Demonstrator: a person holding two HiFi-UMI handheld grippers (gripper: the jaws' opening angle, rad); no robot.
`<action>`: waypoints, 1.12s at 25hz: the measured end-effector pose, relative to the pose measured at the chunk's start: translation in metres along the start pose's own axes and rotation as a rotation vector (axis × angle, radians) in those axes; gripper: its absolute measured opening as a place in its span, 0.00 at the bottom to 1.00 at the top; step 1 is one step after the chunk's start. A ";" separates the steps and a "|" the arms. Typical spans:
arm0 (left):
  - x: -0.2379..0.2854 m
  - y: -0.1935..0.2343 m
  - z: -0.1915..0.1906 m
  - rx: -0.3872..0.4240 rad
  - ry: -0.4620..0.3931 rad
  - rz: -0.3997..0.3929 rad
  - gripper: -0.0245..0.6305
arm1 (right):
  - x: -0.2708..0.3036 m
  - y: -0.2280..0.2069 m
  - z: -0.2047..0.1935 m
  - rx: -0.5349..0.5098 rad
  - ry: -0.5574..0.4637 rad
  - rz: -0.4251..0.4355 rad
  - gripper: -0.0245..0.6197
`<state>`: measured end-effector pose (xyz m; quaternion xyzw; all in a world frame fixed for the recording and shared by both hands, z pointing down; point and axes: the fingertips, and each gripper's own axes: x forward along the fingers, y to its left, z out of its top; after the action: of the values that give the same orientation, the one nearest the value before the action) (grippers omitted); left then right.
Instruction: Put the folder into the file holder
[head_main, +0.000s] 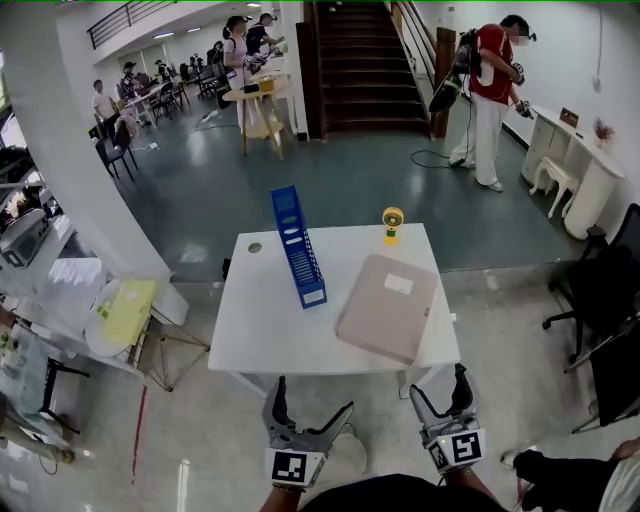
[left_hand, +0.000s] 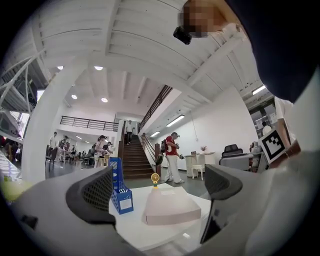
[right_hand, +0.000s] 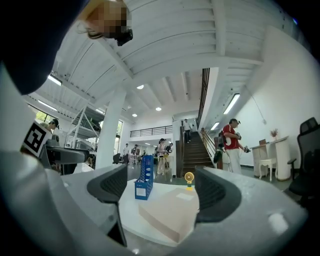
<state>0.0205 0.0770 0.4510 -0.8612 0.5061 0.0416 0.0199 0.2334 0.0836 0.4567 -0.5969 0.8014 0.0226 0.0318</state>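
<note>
My left tongs and right tongs hang spread wide and empty, just short of the near edge of the white bench. On it the pale pink folder lies flat toward the right, untouched. The blue file holder stands upright beside it on the left, with a small yellow fan at the far edge.

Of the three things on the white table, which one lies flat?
The pale pink folder, the widest of the three; the blue file holder and the small yellow fan both stand upright.
</note>
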 end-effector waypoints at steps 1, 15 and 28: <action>0.010 0.006 -0.001 -0.003 -0.003 -0.002 0.89 | 0.010 -0.005 -0.002 -0.005 0.005 -0.005 0.69; 0.134 0.067 -0.056 -0.012 0.063 -0.118 0.89 | 0.122 -0.064 -0.039 0.026 0.012 -0.139 0.69; 0.188 0.086 -0.110 -0.080 0.156 -0.158 0.89 | 0.168 -0.099 -0.079 0.037 0.059 -0.150 0.69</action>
<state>0.0420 -0.1372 0.5441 -0.8991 0.4346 -0.0072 -0.0510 0.2783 -0.1108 0.5229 -0.6550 0.7553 -0.0121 0.0207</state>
